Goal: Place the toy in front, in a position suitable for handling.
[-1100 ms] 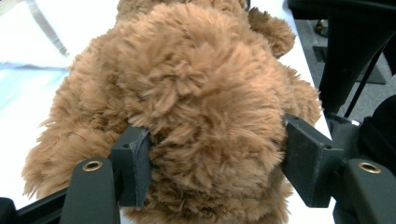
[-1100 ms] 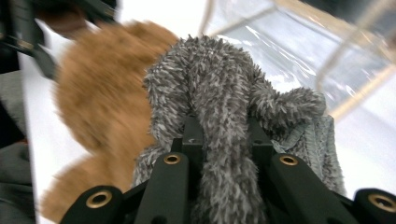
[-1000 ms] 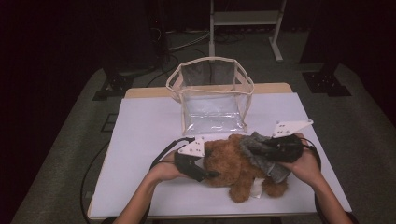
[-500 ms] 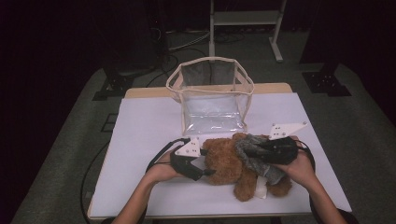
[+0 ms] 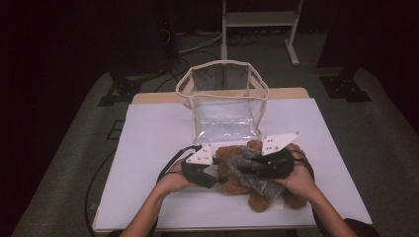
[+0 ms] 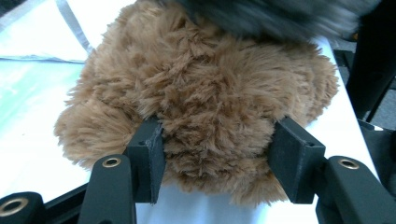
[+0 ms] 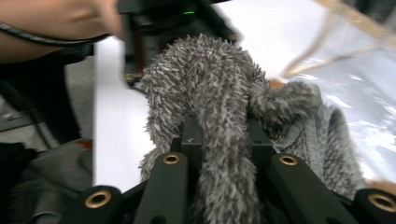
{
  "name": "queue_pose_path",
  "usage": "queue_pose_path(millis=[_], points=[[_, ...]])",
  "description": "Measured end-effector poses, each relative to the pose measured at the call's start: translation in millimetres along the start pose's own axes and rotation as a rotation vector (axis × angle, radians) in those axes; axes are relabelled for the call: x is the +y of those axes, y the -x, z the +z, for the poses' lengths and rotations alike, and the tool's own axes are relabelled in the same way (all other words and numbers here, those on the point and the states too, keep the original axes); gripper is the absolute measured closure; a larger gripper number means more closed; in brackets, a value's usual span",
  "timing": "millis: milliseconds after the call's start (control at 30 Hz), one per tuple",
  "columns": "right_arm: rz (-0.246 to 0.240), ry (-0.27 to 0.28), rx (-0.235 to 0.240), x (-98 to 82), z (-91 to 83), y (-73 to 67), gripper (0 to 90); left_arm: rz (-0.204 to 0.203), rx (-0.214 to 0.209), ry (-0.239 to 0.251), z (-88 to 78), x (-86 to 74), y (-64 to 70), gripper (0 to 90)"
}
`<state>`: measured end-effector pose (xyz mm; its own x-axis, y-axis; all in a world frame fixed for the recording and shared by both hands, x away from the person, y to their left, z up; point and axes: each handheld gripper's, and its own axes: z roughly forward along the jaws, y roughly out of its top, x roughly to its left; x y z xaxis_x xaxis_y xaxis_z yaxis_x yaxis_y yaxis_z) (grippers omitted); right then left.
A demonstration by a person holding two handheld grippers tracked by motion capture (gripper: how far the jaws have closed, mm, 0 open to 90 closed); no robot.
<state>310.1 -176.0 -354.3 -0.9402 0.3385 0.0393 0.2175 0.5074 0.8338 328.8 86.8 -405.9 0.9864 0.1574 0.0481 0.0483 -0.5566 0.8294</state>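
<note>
The bear [image 5: 237, 173] lies on the white table [image 5: 148, 148], near the front edge, between the two claws. The left claw [image 5: 210, 175] sits at the bear's 9 o'clock. In the left gripper view its two black jaws stand one on each side of the bear's [image 6: 210, 102] furry body, with the pads pushed into the fur. The jaws have just been closing, and the bear is between them, so this claw is grasping the bear.

The right claw [image 5: 247, 168] comes in from the bear's 3 o'clock and lies over it. It is clenched on the grey cloth [image 5: 257, 173] that is draped over the bear. In the right gripper view the cloth [image 7: 219, 116] is bunched up tight between the two jaws.

The bear is brown and fluffy, with long soft fur. The cloth is grey and fuzzy, like a small woolly scarf.

A second ago the right hand was farther out toward 3 o'clock. It has now slid in toward 9 o'clock, over the bear, and the cloth came with it. The left hand has stayed in almost the same spot.

At the bear's 12 o'clock, just behind it, stands a clear bag [image 5: 222, 98] with a pale trim, open at the top
</note>
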Motion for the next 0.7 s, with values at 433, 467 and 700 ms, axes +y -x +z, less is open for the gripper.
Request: queue_pose_path(millis=[433,467,700], points=[[0.078,-0.031,-0.017,2.9,4.9,28.8,74.8,0.008,0.014,0.038,-8.0,6.2,1.1,33.3],[0.083,-0.029,0.0,0.1,3.1,24.9,74.8,0.013,0.008,0.038,-7.4,7.9,2.5,32.7],[0.079,-0.058,-0.011,11.1,4.4,19.9,74.8,0.066,-0.02,0.006,-1.0,10.7,12.3,39.6]])
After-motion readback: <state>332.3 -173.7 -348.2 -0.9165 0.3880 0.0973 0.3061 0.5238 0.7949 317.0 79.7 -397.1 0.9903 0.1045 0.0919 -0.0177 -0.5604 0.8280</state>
